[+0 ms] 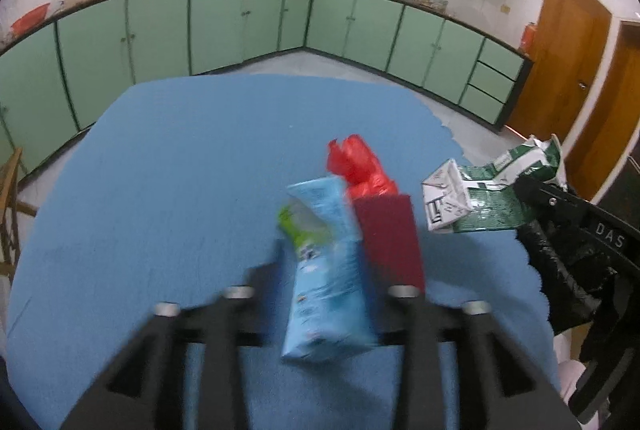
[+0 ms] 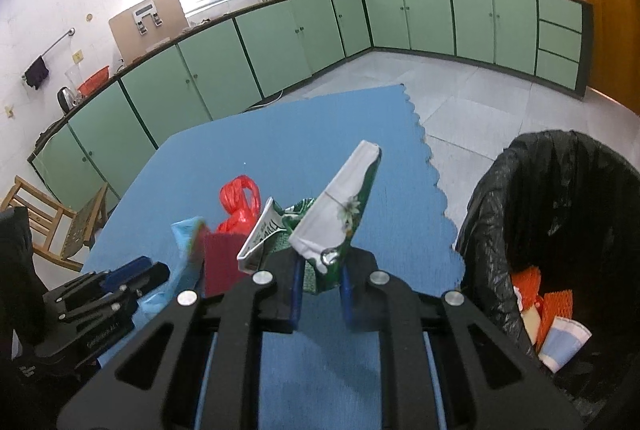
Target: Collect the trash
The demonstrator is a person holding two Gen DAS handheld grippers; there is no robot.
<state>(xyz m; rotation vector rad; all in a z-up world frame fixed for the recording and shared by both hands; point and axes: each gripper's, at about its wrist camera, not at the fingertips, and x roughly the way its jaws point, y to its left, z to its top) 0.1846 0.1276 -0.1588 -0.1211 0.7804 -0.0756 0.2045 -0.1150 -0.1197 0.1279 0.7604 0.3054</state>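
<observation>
A light blue snack packet (image 1: 328,270) stands tilted and blurred between the fingers of my left gripper (image 1: 332,242), over the blue table mat (image 1: 180,189). The jaws stand apart and the dark red pad (image 1: 390,242) lies beside the packet without squeezing it. Just behind lies a crumpled red plastic bag (image 1: 360,169). My right gripper (image 2: 320,276) is shut on a crushed green and white carton (image 2: 340,213), held up above the mat near the bin (image 2: 560,197). That carton (image 1: 480,197) also shows at the right of the left wrist view.
The bin with its black liner stands off the mat's scalloped right edge (image 2: 440,205), with orange netting (image 2: 536,294) and a paper cup (image 2: 564,346) inside. A wooden chair (image 2: 52,226) stands at the left. Green cabinets (image 1: 240,25) line the far walls.
</observation>
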